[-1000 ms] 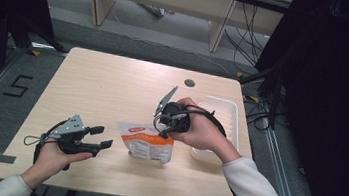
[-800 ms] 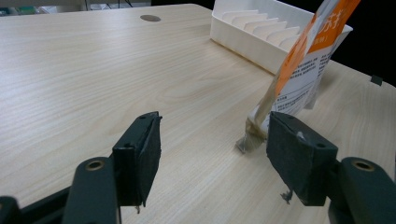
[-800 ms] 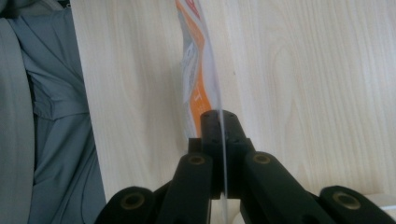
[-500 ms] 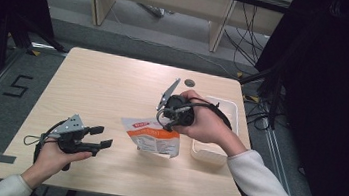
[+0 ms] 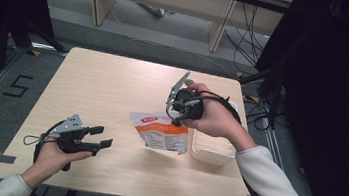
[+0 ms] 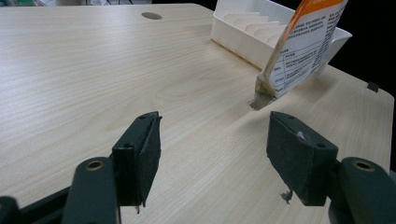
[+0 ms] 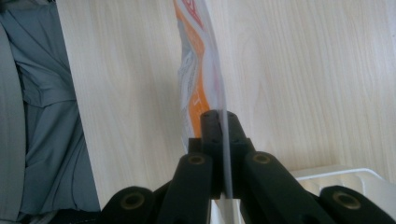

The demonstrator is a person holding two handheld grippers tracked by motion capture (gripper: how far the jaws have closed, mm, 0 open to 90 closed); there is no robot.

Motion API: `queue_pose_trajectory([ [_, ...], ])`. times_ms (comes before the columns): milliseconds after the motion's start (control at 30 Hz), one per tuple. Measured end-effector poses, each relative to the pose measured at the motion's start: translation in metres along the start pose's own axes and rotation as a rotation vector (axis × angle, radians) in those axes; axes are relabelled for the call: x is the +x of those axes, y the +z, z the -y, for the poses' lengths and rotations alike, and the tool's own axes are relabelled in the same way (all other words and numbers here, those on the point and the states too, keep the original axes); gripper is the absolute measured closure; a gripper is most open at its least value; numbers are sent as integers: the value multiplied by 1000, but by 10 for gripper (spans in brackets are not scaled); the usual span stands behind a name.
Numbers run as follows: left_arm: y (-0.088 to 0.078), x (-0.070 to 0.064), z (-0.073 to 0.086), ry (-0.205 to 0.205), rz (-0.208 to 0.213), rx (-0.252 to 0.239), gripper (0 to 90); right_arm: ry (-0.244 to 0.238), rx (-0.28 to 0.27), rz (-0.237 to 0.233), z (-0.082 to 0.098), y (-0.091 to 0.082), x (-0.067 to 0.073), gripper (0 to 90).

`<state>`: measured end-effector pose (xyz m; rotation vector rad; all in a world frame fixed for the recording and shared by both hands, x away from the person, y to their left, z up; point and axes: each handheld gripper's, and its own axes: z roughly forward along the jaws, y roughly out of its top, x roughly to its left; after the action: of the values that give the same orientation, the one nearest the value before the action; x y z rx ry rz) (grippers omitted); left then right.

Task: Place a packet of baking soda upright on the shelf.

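Pouch (image 5: 162,133) in orange and white hangs at the centre of the high view, pinched by its top edge in the right gripper (image 5: 178,118), with its bottom corner just over or grazing the table (image 5: 113,85). In the right gripper view those jaws are pressed together on the thin film, which runs up the middle of the frame edge-on. It looks light and floppy, a flat sealed bag that bends and swings freely, and its glossy skin could slip; the sealed rim at the top, where it is held now, seems the firmest place to grip. Lower left in the high view, the left gripper (image 5: 99,136) rests over the table with its jaws spread and nothing between them. A white tray (image 5: 211,153) with ribbed slots sits just right of the pouch; in the left gripper view, upper right, the slots that show look empty.
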<state>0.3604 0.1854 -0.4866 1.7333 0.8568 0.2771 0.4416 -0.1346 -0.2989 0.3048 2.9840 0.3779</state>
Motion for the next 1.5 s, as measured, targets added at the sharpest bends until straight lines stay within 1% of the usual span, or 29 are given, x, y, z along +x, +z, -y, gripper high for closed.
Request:
queue_pose_trajectory([
  [33, 0, 0, 0, -4, 1, 0, 347, 13, 3, 0, 1, -1, 0, 900],
  [67, 0, 0, 0, -14, -1, 0, 347, 3, 1, -9, 4, -3, -3, 900],
  [133, 0, 0, 0, -15, -1, 0, 347, 0, 5, -4, 4, -5, -3, 900],
  [167, 0, 0, 0, -16, 1, 2, 347, 7, 8, 9, 6, -8, -4, 900],
  [233, 0, 0, 1, -17, 1, 3, 347, 5, 4, 11, 7, -10, -6, 900],
  [267, 1, 0, 1, -20, 2, -1, 347, 17, 4, 22, 8, -14, -7, 900],
  [367, 1, 1, 1, -21, 5, -2, 347, 16, 2, 23, 11, -18, -8, 900],
  [400, 0, 0, 1, -23, -4, 1, 347, 5, -1, 22, 11, -19, -10, 900],
  [467, 0, 1, 1, -25, 0, -4, 347, 18, 3, 33, 13, -21, -11, 900],
  [633, 0, 1, 1, -27, -1, -7, 347, 12, 6, 31, 14, -24, -13, 900],
  [667, 0, 1, 1, -27, -1, -7, 347, -2, 0, 29, 14, -24, -14, 900],
  [700, 0, 1, 1, -27, -1, -7, 347, -2, 0, 29, 14, -24, -14, 900],
  [733, 0, 1, 1, -27, -1, -8, 347, 15, 6, 32, 14, -25, -14, 900],
  [767, 0, 1, 1, -27, -1, -7, 347, 20, 8, 30, 14, -27, -14, 900],
  [833, 0, 1, 1, -28, -1, -7, 347, 8, 1, 31, 14, -29, -15, 900],
  [867, 0, 1, 1, -28, -1, -7, 347, 23, 5, 40, 14, -30, -14, 900],
  [900, 0, 1, 1, -29, -1, -4, 347, 23, 5, 40, 14, -30, -14, 900],
  [933, 0, 1, 1, -24, -2, -1, 347, 10, -6, 38, 14, -32, -15, 900],
  [967, 0, 1, 0, -14, 5, -5, 347, 12, -4, 36, 14, -33, -15, 900],
  [1067, 0, 1, 0, -17, 5, -9, 347, 3, -9, 37, 15, -34, -17, 900],
  [1100, 0, 1, 1, -28, 1, -10, 347, 9, -5, 40, 16, -36, -18, 900],
  [1133, 0, 1, 0, -19, 0, -5, 347, 14, -7, 41, 16, -37, -18, 900],
  [1167, 0, 1, 0, -22, 2, -7, 347, 21, 0, 46, 17, -38, -18, 900],
  [1267, 0, 1, 0, -28, 3, -10, 347, 29, -4, 47, 18, -39, -19, 900],
  [1300, 0, 1, 1, -30, 0, -11, 347, 44, 2, 46, 19, -40, -18, 900],
  [1333, 0, 1, 0, -17, 3, -8, 347, 11, -12, 45, 19, -40, -21, 900],
  [1367, 0, 1, 0, -19, -2, -5, 347, 29, -7, 51, 21, -41, -20, 900],
  [1433, 0, 1, 0, -19, -3, -5, 347, 27, -12, 45, 22, -41, -21, 900],
  [1500, 0, 1, 0, -20, -3, -5, 347, 24, -10, 49, 22, -41, -21, 900],
])
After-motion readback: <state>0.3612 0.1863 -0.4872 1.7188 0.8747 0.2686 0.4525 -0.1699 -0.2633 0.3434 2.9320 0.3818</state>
